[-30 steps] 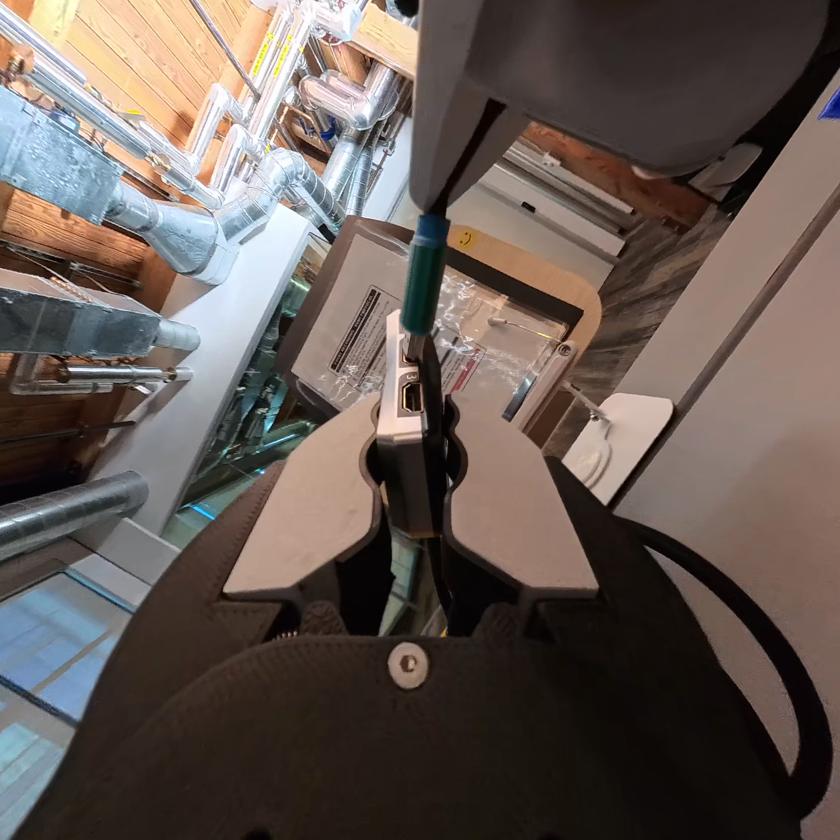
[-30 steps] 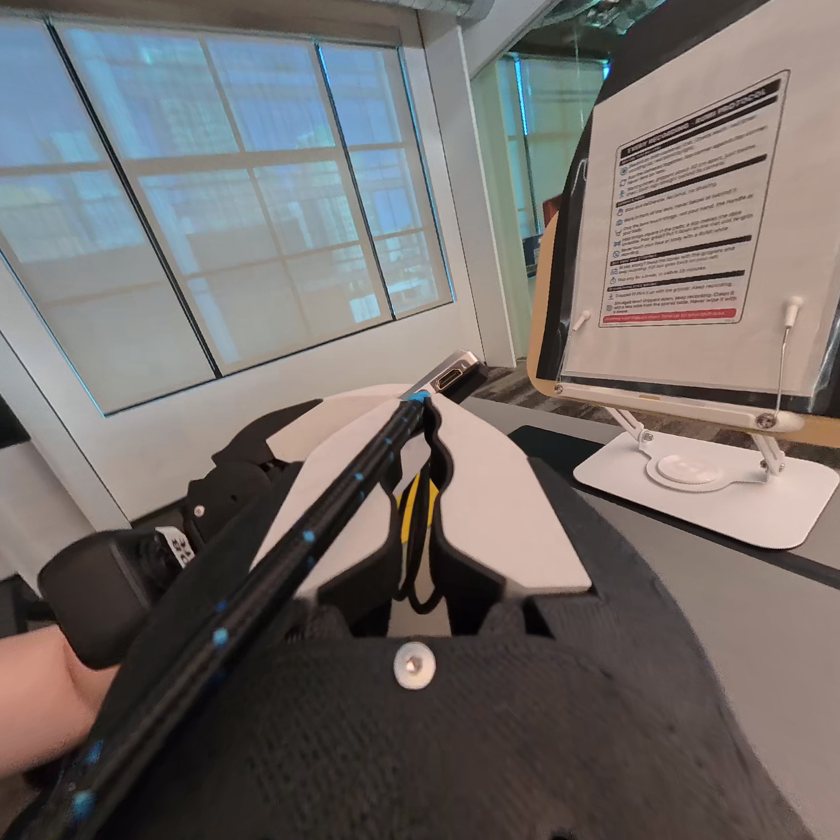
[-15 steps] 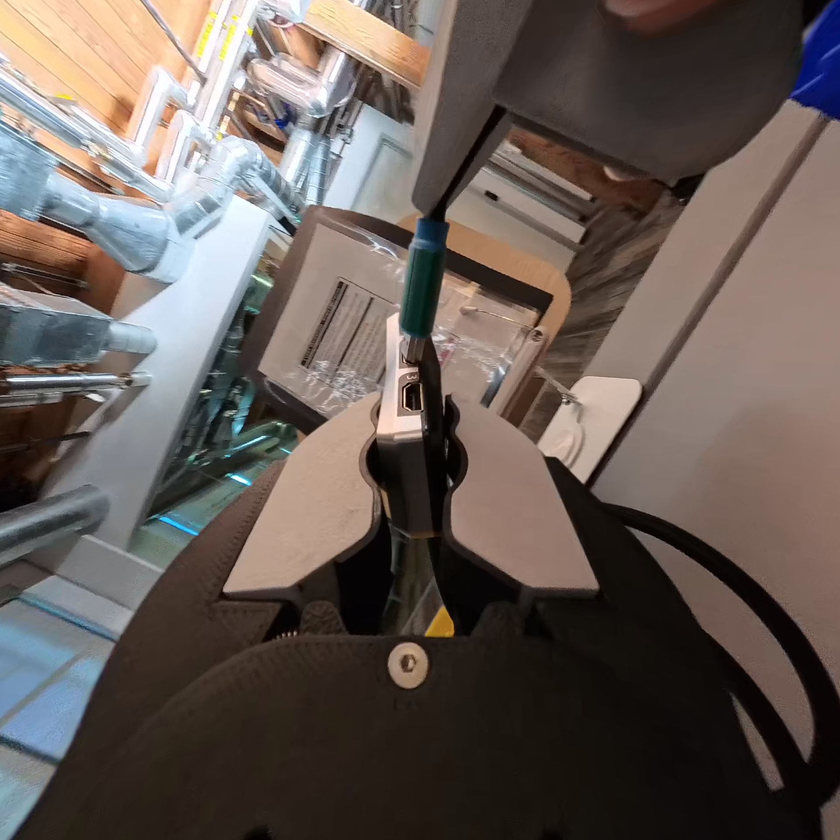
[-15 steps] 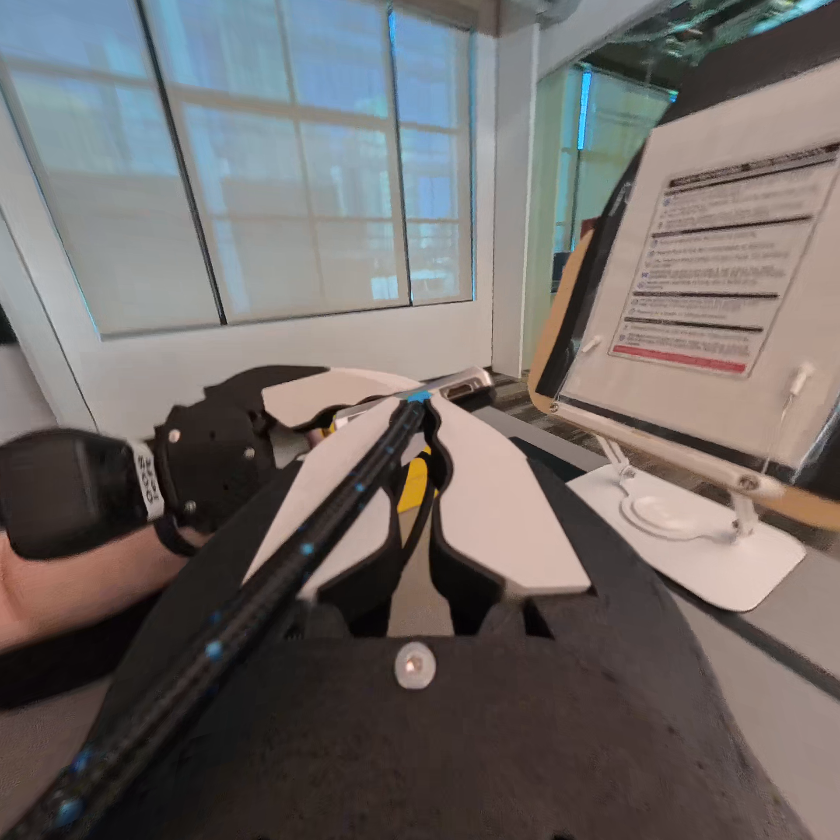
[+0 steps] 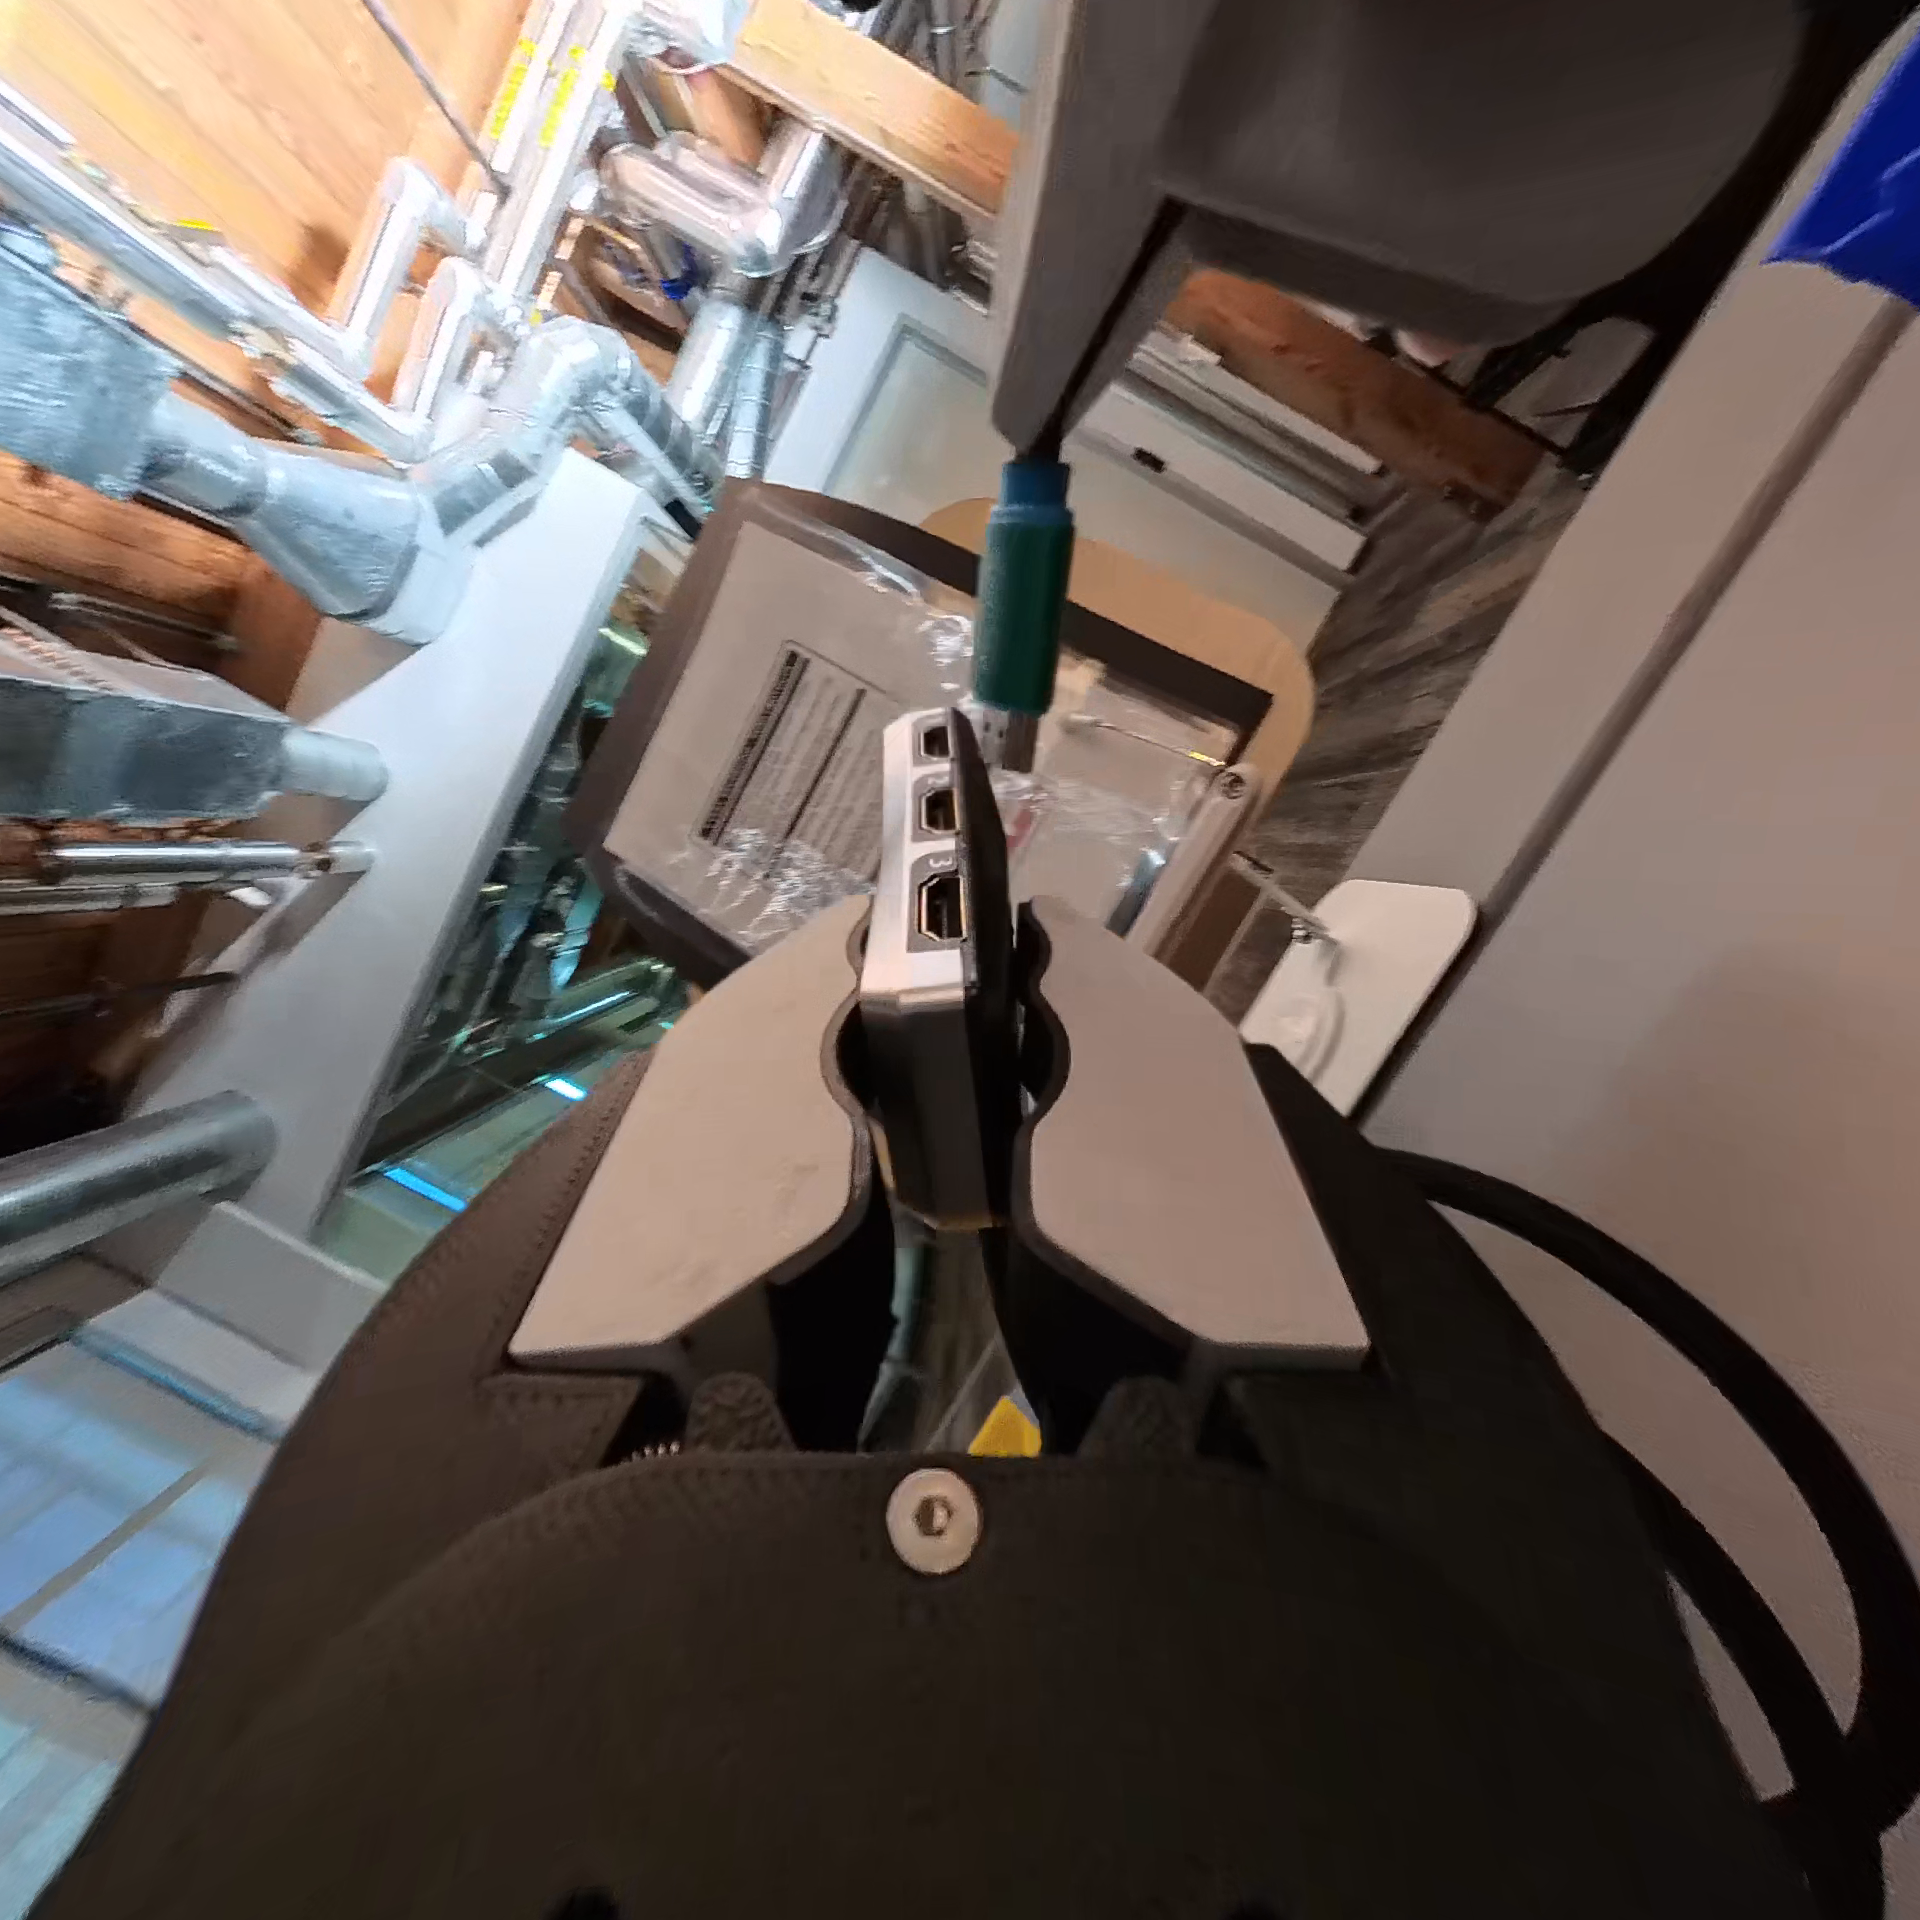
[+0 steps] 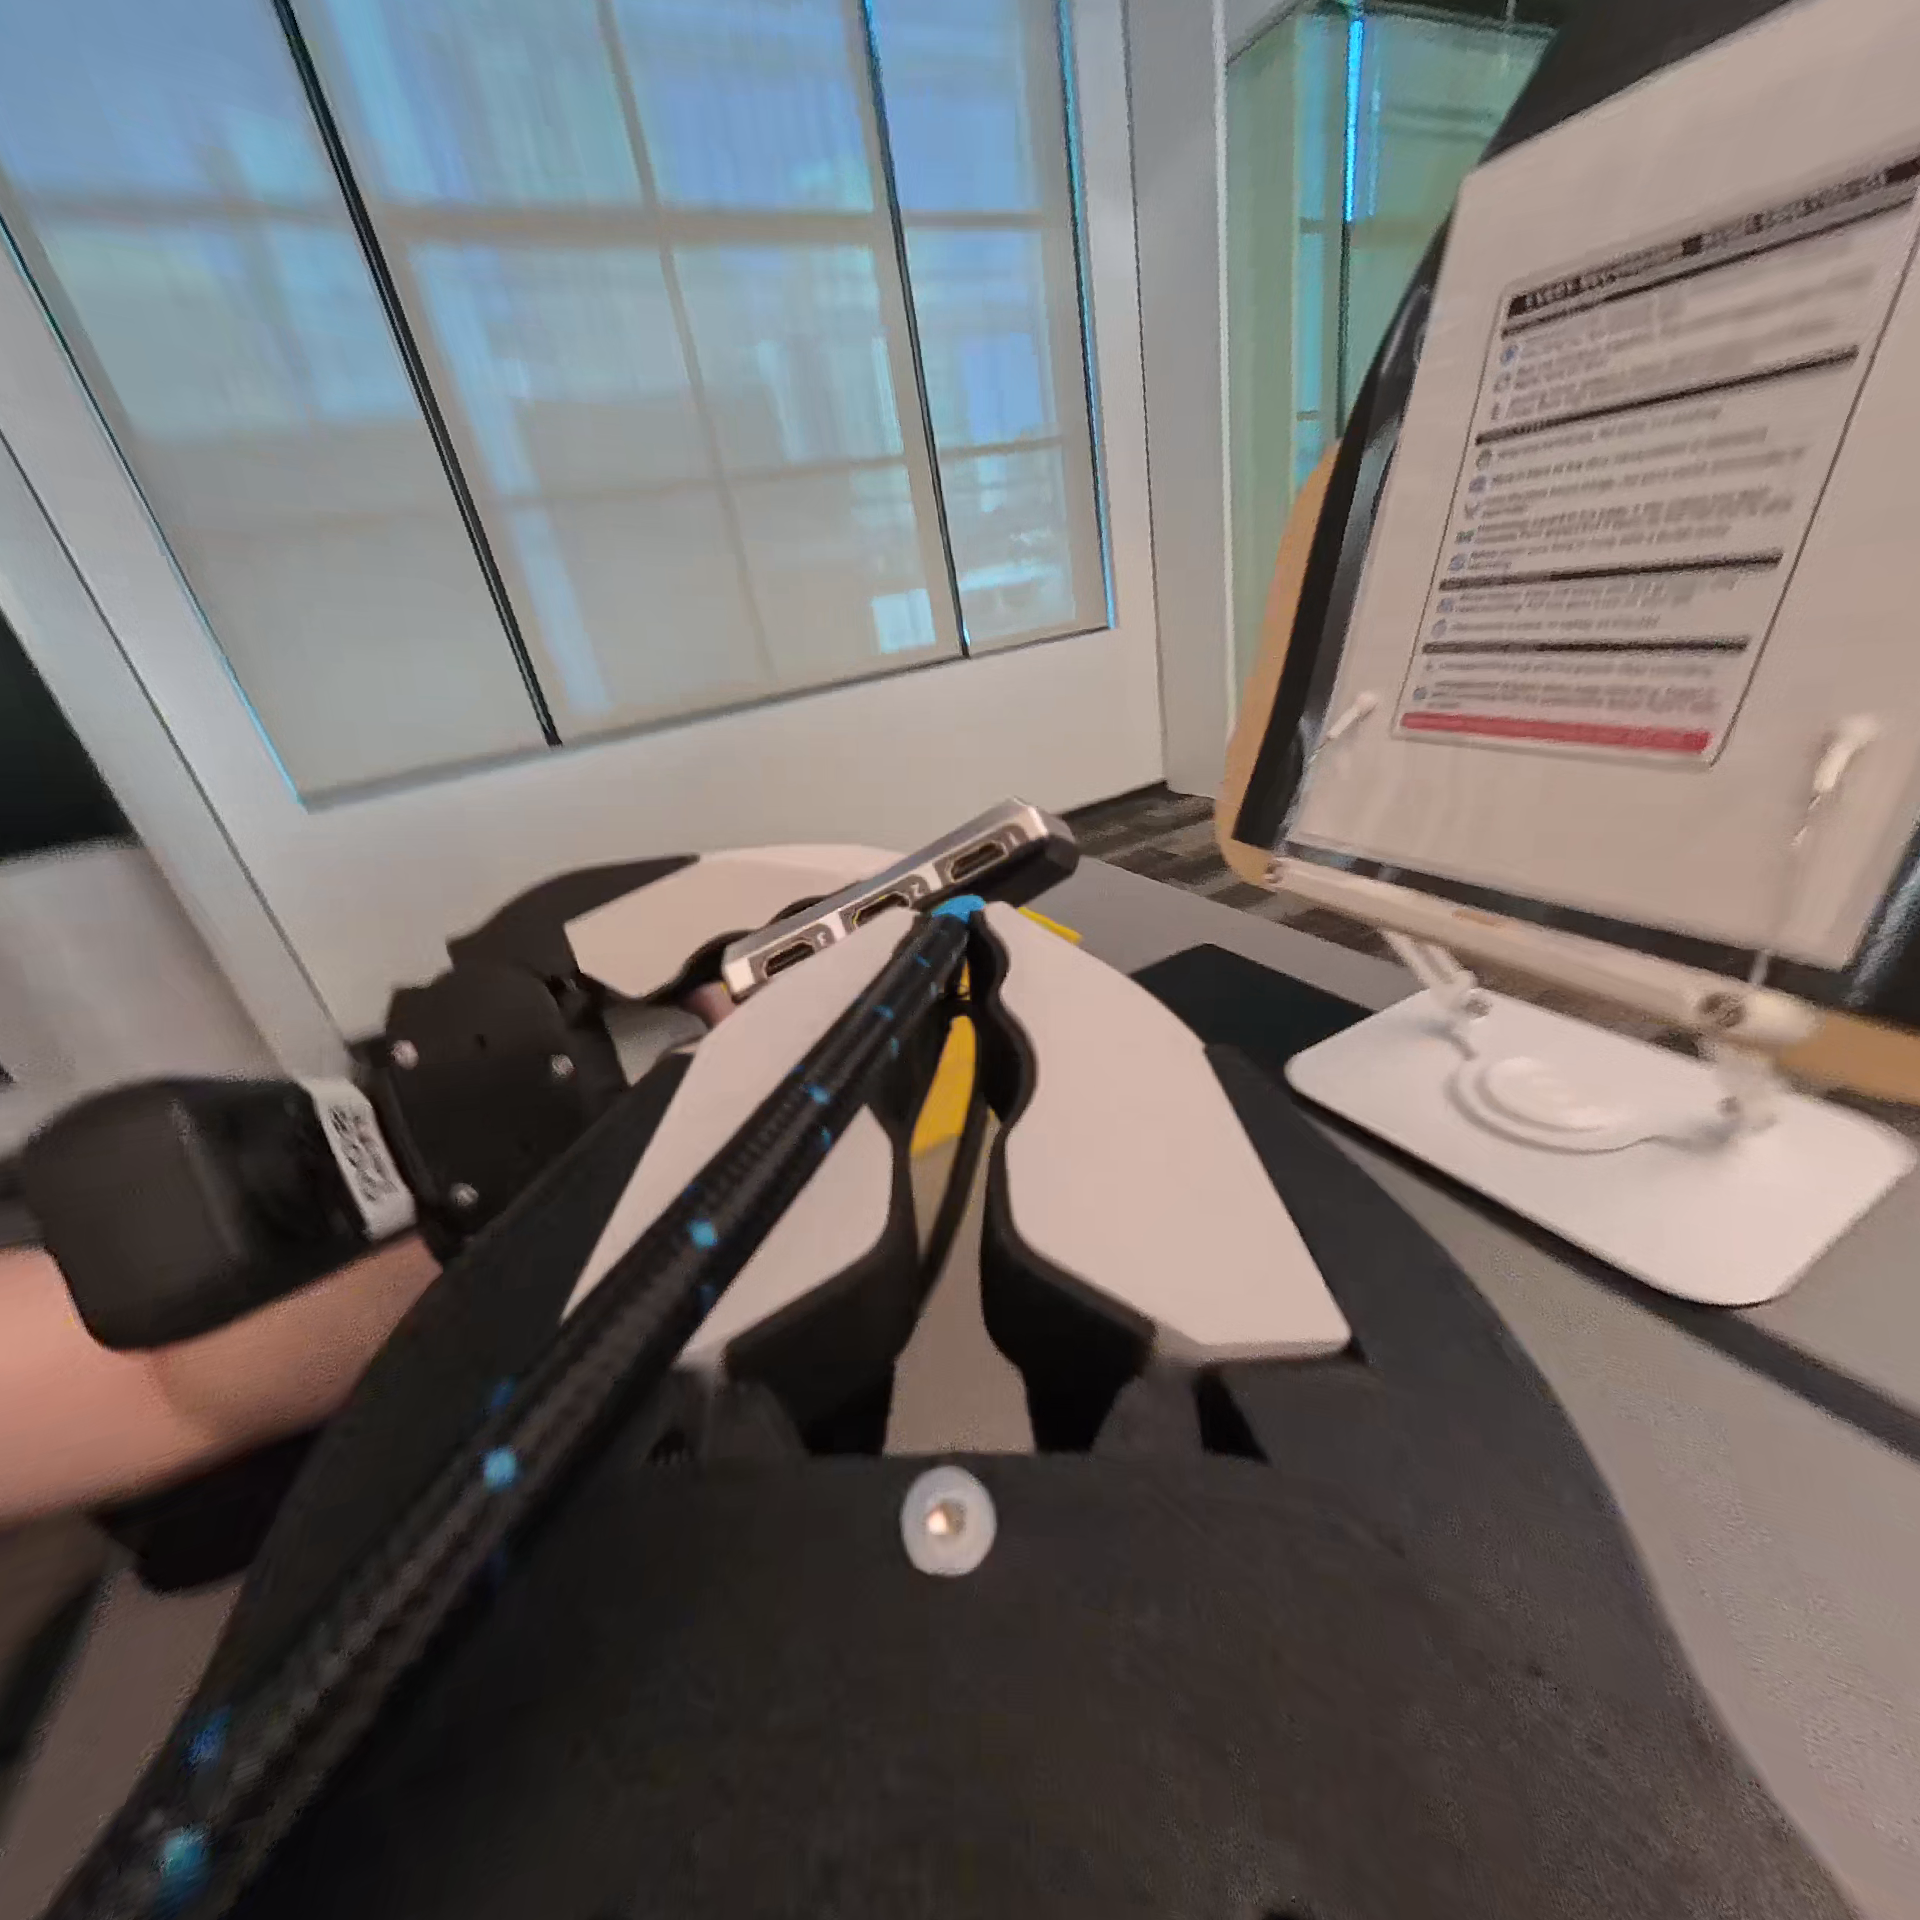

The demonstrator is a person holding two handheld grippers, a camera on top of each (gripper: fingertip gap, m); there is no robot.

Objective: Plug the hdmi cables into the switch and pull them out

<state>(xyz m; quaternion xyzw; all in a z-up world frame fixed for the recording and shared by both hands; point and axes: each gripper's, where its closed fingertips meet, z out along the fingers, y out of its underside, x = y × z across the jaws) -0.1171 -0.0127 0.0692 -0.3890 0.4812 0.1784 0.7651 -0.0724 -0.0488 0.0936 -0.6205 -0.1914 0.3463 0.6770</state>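
Pulled free since a second ago, the teal plug (image 5: 1020, 592) hangs just off the switch (image 5: 940, 914), clenched in the right hand-held gripper (image 6: 961, 920). Left hand-held gripper (image 5: 940, 997) clamps the switch upright. Withdraw straight along the port axis; open room lies above, the document stand (image 6: 1579, 1132) beyond.

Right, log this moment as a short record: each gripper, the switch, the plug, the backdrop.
left gripper: shut on the switch, clamping its near end
switch: silver, three ports in a row, all three empty
right gripper: shut on the hdmi cable just behind its plug
hdmi cable: black braid with blue flecks, running back over the right gripper
plug: green body, metal tip out of the switch, beside the far port
backdrop: document stand on a grey table
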